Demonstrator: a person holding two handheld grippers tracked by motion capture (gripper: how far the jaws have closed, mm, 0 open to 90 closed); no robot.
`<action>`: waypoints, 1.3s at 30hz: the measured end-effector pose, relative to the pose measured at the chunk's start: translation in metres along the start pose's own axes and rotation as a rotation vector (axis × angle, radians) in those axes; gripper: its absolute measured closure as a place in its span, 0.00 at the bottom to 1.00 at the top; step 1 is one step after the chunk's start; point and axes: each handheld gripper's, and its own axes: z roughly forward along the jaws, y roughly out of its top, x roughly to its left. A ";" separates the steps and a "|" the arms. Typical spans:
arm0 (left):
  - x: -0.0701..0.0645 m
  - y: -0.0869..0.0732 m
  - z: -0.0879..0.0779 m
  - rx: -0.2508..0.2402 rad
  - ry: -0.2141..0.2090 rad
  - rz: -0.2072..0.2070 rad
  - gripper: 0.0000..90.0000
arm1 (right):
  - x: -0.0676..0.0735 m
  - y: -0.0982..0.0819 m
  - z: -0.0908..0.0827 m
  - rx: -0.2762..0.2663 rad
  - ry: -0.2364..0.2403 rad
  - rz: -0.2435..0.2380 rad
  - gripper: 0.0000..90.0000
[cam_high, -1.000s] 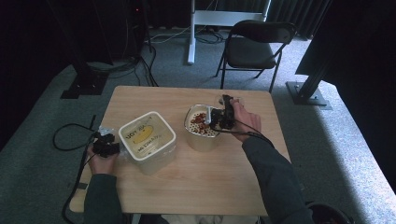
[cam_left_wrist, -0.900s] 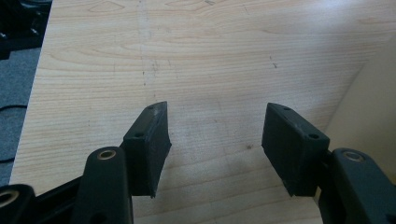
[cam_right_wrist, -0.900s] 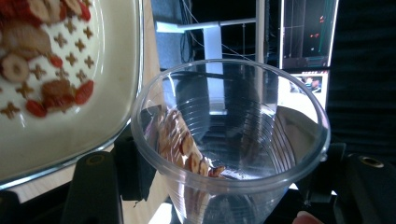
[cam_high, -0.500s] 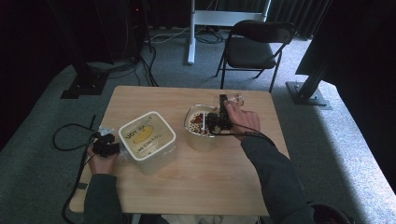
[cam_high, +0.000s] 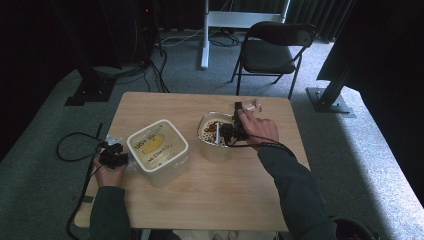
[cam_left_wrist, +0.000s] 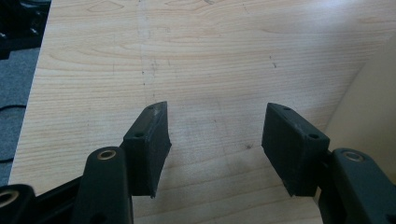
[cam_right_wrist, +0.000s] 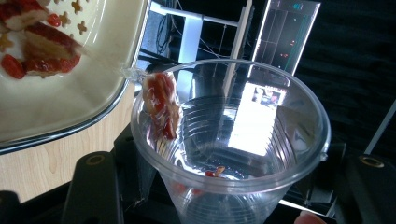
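While the right claw is clamped on a clear cup, the cup lies tipped toward the bowl, its mouth just beside the bowl's rim in the right gripper view. A red and pale piece of food clings to the cup's inner wall near the lip, and small red bits lie deeper inside. More red pieces and small cross-shaped bits sit in the bowl. In the high view the right hand holds this claw at the bowl's right side, over the wooden surface. Left of the bowl stands a cream tub with a lid. Left of the tub, the left claw hangs over bare wood with its jaws apart and nothing between them; the tub's wall shows just beside one jaw.
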 end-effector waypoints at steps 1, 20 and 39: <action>0.000 0.000 0.000 0.000 0.000 0.000 0.47 | 0.000 0.000 0.000 0.002 -0.001 -0.003 0.38; 0.000 0.000 0.000 -0.001 -0.001 -0.004 0.47 | 0.003 0.004 -0.002 0.000 -0.017 -0.040 0.38; 0.000 0.000 0.001 0.003 -0.002 -0.004 0.47 | -0.001 0.009 -0.006 0.003 -0.022 -0.021 0.38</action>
